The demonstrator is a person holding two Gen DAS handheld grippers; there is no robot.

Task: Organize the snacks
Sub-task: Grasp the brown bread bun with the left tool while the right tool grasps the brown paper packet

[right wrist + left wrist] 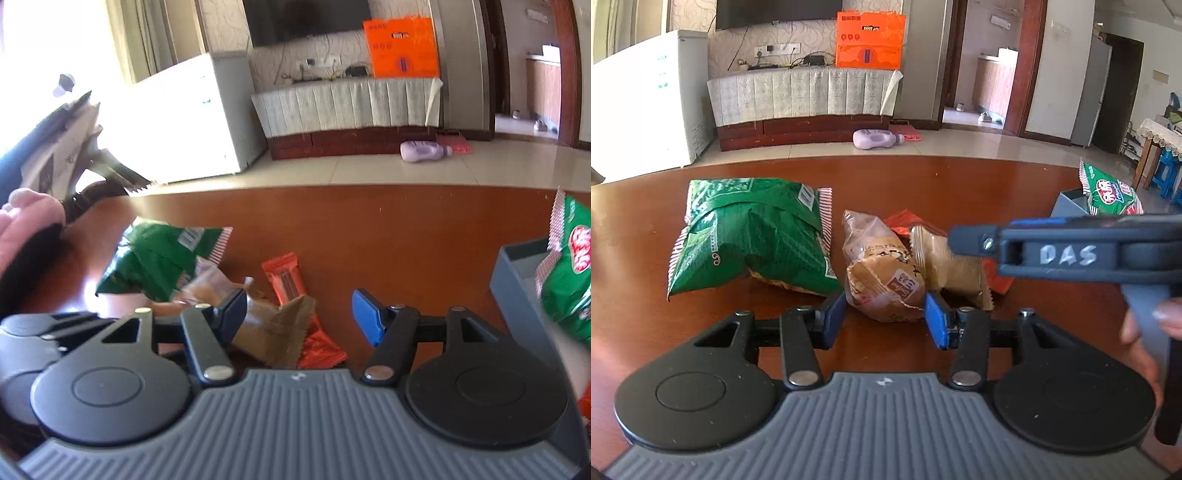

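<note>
Left gripper [884, 317] fingers wide apart, brown bun packet [882, 280] between tips. Right gripper [299, 314] fingers spread, empty.

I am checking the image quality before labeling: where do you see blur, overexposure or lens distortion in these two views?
Left wrist view: mostly sharp; the table edge bows from fisheye distortion; the white freezer is washed out. Right wrist view: the window area is blown out, and the green bag in the gray box is smeared.

Bright daylight floods in from the left, blowing out the white freezer [184, 118]; the table [923, 184] shows glare; fisheye bends the edges; the right wrist view is motion-blurred.
</note>
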